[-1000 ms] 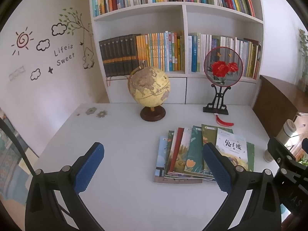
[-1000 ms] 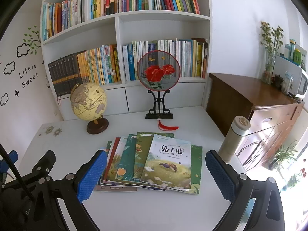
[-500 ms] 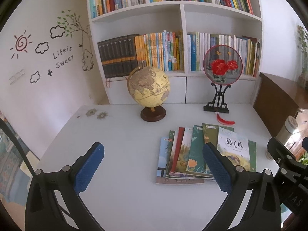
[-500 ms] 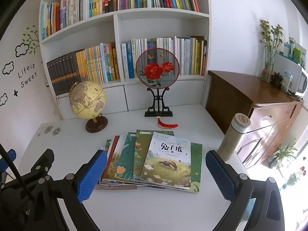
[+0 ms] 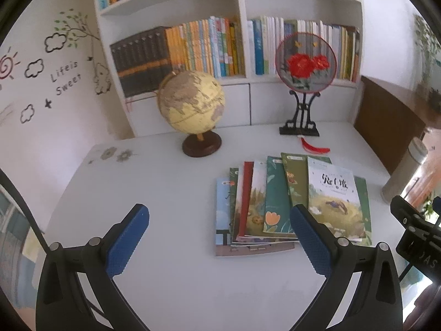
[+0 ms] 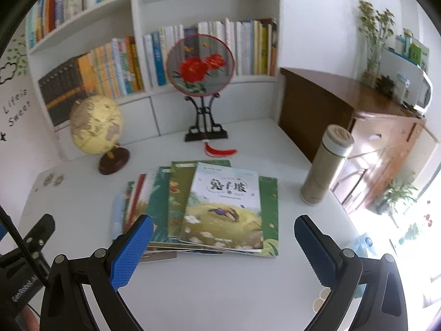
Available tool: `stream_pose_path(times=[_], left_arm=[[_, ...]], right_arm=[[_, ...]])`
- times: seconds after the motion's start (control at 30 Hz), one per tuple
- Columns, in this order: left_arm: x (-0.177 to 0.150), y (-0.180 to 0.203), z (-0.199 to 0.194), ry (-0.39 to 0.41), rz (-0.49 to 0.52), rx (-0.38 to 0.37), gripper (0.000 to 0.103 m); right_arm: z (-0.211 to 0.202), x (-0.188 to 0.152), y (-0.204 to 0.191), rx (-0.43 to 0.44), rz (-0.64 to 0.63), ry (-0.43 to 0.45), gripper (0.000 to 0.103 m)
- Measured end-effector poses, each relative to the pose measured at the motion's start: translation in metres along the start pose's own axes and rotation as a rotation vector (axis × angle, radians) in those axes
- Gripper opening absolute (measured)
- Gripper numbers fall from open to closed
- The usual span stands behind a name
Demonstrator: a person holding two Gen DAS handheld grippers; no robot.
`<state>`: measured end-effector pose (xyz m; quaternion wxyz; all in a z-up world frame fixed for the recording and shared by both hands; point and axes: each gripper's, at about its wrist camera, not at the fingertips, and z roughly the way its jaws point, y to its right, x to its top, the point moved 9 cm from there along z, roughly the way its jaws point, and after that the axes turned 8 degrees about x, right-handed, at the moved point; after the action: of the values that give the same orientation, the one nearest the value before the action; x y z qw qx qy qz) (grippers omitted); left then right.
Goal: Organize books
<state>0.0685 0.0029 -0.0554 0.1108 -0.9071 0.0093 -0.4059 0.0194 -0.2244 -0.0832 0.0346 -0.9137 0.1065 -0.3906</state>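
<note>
My left tongs [image 5: 219,237] hang spread wide and empty above the white surface [image 5: 154,193], on the globe's side of the fanned books [image 5: 286,207]; my right tongs [image 6: 223,244] are likewise released, holding nothing, poised over the near edge of that same fan. I judge I hold both apart so either can take a cover from its own side without crowding the other.

The books lie flat on the surface, in front of the globe [image 5: 191,107] and the round flower fan on its black stand [image 5: 304,82], with the tall flask [image 6: 326,164] standing well apart on the side away from the globe. They overlap like dealt cards, each one shifted sideways so a strip of cover shows: thin, soft-covered picture books in greens, blue and one red. The top book [image 6: 226,209] carries Chinese characters above a yellow meadow scene and sits slightly askew. A red tassel [image 6: 220,151] lies between the books and the stand. Nothing is squared up yet.
</note>
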Motion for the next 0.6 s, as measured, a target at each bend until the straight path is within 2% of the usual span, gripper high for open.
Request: stream_pose_path(times=[0.2, 0.43, 0.6], left_arm=[[-0.006, 0.021, 0.028, -0.027, 0.043, -0.019, 0.102], [-0.011, 0.056, 0.059, -0.084, 0.081, -0.05, 0.102], [-0.025, 0.082, 0.092, -0.218, 0.042, -0.188, 0.102]], right_arm=[[0.029, -0.016, 0.012, -0.042, 0.005, -0.033, 0.102], [0.059, -0.028, 0.026, -0.029, 0.023, -0.076, 0.102], [0.089, -0.032, 0.042, 0.014, 0.039, -0.107, 0.102]])
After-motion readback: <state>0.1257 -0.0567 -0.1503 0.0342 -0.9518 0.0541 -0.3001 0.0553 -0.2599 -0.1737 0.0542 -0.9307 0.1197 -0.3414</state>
